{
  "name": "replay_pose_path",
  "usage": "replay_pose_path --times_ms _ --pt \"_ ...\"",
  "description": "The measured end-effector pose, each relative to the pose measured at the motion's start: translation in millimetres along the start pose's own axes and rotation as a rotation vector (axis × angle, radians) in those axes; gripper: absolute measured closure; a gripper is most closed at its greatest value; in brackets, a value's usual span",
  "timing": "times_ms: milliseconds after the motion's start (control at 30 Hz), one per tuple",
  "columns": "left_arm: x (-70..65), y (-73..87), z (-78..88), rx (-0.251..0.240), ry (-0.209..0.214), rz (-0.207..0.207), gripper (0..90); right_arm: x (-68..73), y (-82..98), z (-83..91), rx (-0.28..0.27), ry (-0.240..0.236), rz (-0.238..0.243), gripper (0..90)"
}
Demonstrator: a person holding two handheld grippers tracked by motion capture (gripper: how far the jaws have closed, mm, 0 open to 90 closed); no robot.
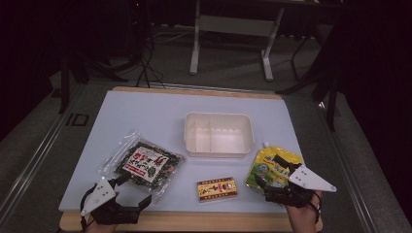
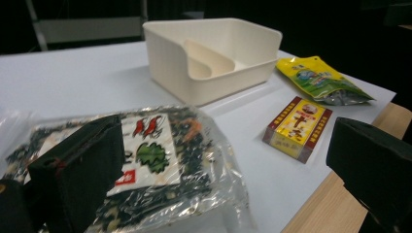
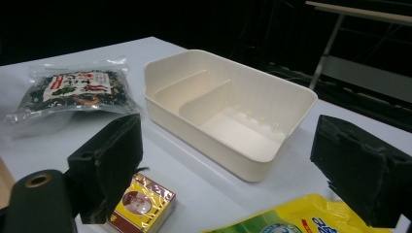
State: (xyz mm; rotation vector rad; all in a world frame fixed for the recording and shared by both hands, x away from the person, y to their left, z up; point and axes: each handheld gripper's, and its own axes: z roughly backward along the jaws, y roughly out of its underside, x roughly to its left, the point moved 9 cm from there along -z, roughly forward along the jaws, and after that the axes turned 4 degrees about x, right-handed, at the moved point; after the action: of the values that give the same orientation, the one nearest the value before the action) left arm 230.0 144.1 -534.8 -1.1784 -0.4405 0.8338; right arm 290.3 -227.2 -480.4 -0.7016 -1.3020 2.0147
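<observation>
left gripper (image 1: 127, 193): jaws spread wide with nothing between them, at the table's near-left corner, just at the clear bag's near edge.
right gripper (image 1: 272, 187): jaws wide apart too, holding nothing, over the near end of the yellow pouch by the near-right corner.
seaweed bag (image 1: 144, 165): clear crinkly packet of dark dried bits, lying flat near the front-left; likely light, soft and slippery, so a pinch on the sealed rim or a corner should hold better than the puffed middle.
yellow pouch (image 1: 273, 166): soft spouted pack, flat by the right edge; probably heavier and floppy, best taken across its near end or at the stiffer top by the spout.
small box (image 1: 216, 188): stiff red and yellow carton between the two, near the front edge; its long sides look easiest to grip.
tray (image 1: 218, 134): white, two compartments, both bare, mid-table behind the box.
table (image 1: 145, 111): wide bare room at the back and left; front edge close to all three items, so little margin for sliding toward the person.
</observation>
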Motion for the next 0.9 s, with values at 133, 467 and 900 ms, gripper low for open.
replay_pose_path --times_ms 133,467,900 --pt "-11.4 0.3 -3.1 0.023 0.038 -0.035 1.1 3.7 0.1 -0.1 -0.003 -0.004 0.010 11.5" --pt "-33.0 -11.0 -5.3 0.068 0.143 -0.041 1.1 11.9 -9.6 4.9 -0.049 -0.016 0.048 14.0" --pt "55.1 -60.4 21.7 0.035 -0.050 0.026 3.8 19.2 -20.2 13.2 -0.099 0.005 0.085 11.6"
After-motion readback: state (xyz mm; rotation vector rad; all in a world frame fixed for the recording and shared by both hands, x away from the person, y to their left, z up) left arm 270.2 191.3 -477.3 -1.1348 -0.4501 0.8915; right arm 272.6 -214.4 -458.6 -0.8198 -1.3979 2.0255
